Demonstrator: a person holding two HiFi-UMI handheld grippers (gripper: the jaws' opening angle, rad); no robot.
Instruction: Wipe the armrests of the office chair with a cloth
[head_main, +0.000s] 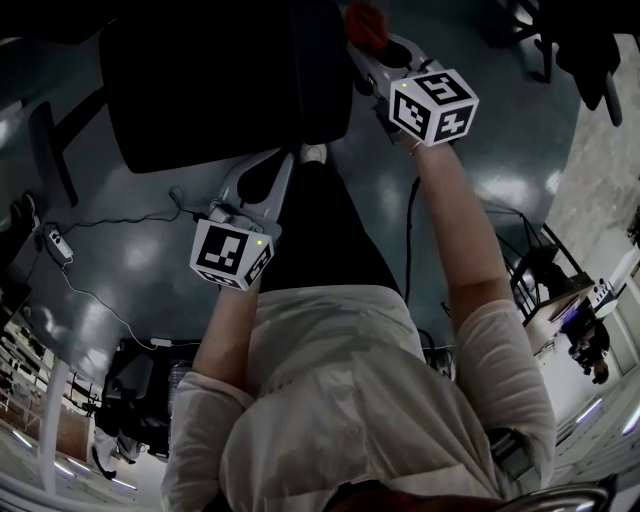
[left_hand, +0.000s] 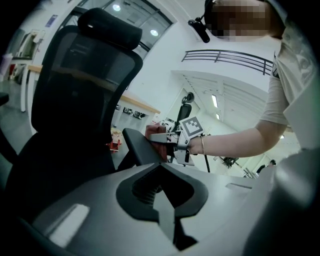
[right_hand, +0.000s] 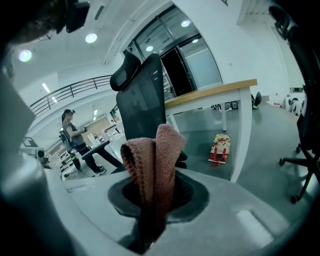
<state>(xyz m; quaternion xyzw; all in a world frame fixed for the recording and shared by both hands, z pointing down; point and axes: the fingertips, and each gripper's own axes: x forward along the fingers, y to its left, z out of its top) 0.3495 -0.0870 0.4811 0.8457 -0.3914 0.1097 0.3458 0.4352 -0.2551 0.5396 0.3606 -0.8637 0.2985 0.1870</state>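
Cloth (right_hand: 155, 160), reddish-brown ribbed knit, stands folded, pinched in right tongs (right_hand: 150, 225); left tongs (left_hand: 167, 220) closed on nothing.

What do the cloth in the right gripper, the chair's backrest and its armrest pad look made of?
Cloth: soft knitted or woven fabric, reddish-brown. Ribbed loops show along its folded edge.
Backrest: dark mesh. The desk behind shows faintly through it.
Armrest pad: dark, smooth and matte, likely plastic or firm foam. The look does not settle which.
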